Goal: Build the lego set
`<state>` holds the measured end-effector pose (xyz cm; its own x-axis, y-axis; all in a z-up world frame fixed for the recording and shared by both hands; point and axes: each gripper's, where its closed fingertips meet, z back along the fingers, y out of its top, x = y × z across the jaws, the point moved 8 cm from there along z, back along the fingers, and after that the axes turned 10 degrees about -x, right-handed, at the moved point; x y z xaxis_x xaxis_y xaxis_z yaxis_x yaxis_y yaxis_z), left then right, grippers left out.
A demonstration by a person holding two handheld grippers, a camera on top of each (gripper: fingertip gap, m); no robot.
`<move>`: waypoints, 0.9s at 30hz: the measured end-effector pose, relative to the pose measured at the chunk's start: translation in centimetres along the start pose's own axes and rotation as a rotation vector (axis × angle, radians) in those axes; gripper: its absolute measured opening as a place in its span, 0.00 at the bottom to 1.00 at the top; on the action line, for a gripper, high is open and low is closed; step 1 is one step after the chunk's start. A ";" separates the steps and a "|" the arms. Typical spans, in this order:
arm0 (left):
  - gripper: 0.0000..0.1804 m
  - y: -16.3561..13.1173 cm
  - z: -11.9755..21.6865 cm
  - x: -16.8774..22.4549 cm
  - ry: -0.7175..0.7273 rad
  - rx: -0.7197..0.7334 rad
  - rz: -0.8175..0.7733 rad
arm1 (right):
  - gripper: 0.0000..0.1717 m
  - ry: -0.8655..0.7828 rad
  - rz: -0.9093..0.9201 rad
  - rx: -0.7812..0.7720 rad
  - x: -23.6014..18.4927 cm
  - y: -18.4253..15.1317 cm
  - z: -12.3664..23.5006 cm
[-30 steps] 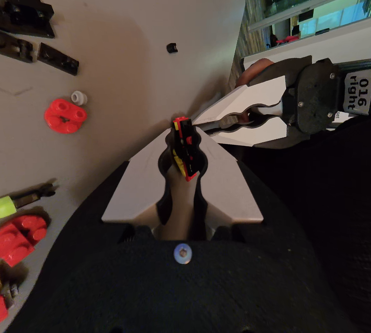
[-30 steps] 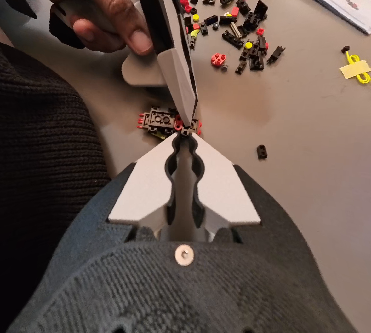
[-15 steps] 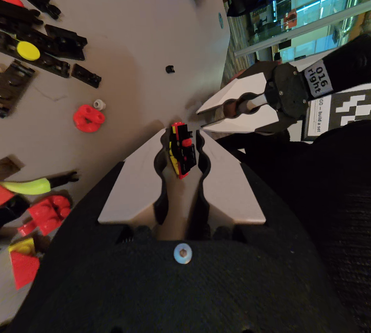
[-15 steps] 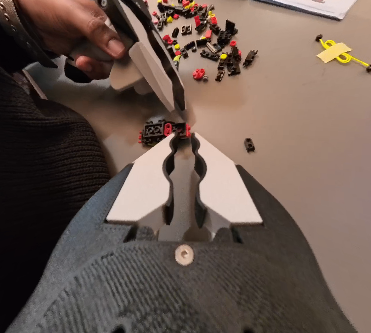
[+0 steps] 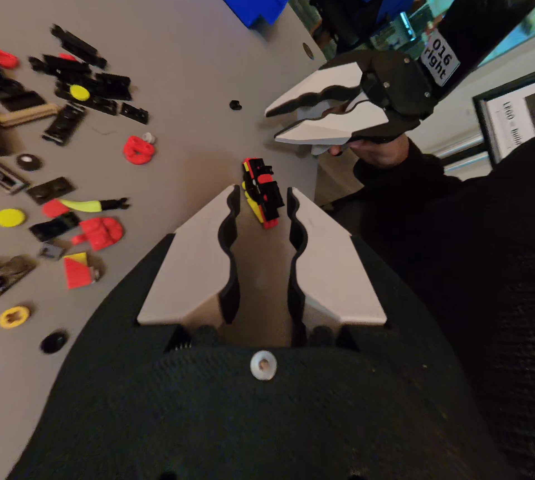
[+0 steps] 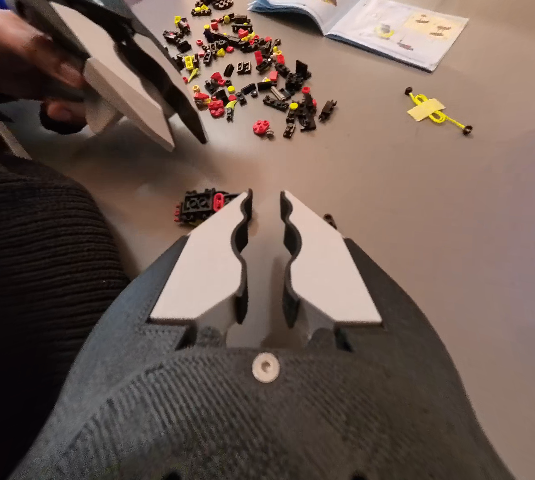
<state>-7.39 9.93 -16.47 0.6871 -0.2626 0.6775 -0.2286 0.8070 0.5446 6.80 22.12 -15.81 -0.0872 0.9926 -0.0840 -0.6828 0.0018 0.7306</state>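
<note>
Brick assembly on table, loose between open left hand-held gripper pads.

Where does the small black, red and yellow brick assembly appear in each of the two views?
Left wrist view: brick assembly lies on the table between the open left gripper fingers, untouched.
Right wrist view: it lies just left of the right gripper fingertips.
Shared landmark: the round red piece.

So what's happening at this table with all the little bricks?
A person holds a two-finger gripper in each hand. Both the left gripper and the right gripper are open and hold nothing. A small black, red and yellow brick assembly lies on the grey table by their tips, near a pile of loose bricks.
</note>
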 end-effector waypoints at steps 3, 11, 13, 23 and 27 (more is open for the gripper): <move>0.21 0.3 0.9 0.4 0.033 0.001 -0.064 | 0.16 -0.035 -0.008 0.016 0.1 0.3 0.0; 0.21 0.4 1.3 0.3 0.011 0.047 -0.065 | 0.16 0.026 -0.074 0.012 -0.3 0.3 0.2; 0.21 0.4 1.2 0.3 0.011 0.042 -0.064 | 0.16 0.061 -0.103 0.018 -0.2 0.3 0.3; 0.21 0.3 0.8 0.0 0.020 0.016 -0.056 | 0.16 0.036 -0.092 0.038 0.1 0.3 0.7; 0.21 0.3 0.6 0.0 0.020 0.002 -0.059 | 0.15 0.023 -0.089 0.032 0.2 0.2 0.8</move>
<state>-7.82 9.82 -16.03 0.7129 -0.2995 0.6341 -0.1882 0.7894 0.5844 7.22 22.39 -15.08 -0.0442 0.9854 -0.1642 -0.6653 0.0936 0.7407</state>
